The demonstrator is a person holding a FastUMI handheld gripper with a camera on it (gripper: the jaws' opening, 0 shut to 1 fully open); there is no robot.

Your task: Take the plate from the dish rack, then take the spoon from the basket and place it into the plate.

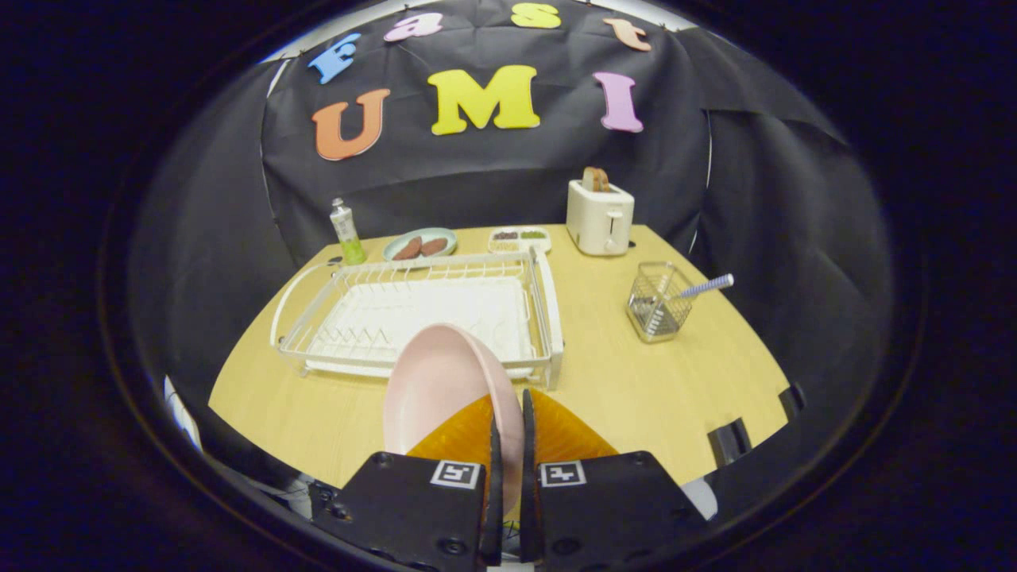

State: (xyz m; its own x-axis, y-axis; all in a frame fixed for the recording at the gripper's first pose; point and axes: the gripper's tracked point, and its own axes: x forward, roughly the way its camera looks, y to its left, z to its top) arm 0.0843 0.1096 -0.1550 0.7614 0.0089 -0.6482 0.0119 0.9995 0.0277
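A pale pink plate stands on edge between my fingers, lifted in front of the white wire dish rack. My gripper is shut on the plate's rim, one finger on each face. Beyond the fingers to the right, a small wire basket stands on the wooden table with a spoon in it; the spoon's striped handle leans out to the right.
At the back of the table stand a cream toaster with toast in it, a small divided tray, a light plate with brown food and a green soap bottle.
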